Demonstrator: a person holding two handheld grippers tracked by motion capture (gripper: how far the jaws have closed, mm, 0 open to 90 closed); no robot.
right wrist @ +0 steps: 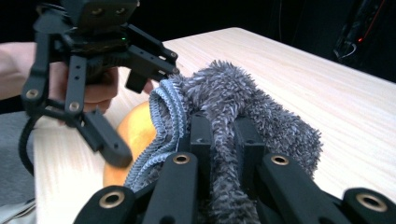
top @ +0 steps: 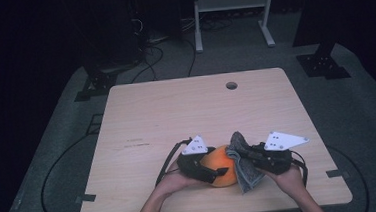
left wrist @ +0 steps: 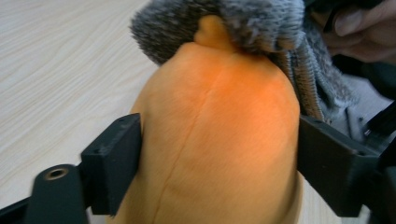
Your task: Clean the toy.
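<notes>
A round orange plush [top: 221,160] [left wrist: 219,130] [right wrist: 135,128] lies near the table's front edge. My left gripper [top: 214,168] [left wrist: 219,154] [right wrist: 144,112] has its jaws on either side of the plush, at its flanks, with no dent showing in it. A fuzzy grey cloth [top: 246,174] [left wrist: 243,23] [right wrist: 243,93] with a blue ribbed inside is draped over the plush's right side. On this cloth my right gripper [top: 244,154] [right wrist: 224,126] is shut, the fabric bunched between its jaws. A hand holds each gripper.
The wooden table [top: 176,112] has a small round hole [top: 231,85] near its far edge. Beyond it stand a white frame [top: 229,3] and dark stands, with cables [top: 147,53] on the grey floor.
</notes>
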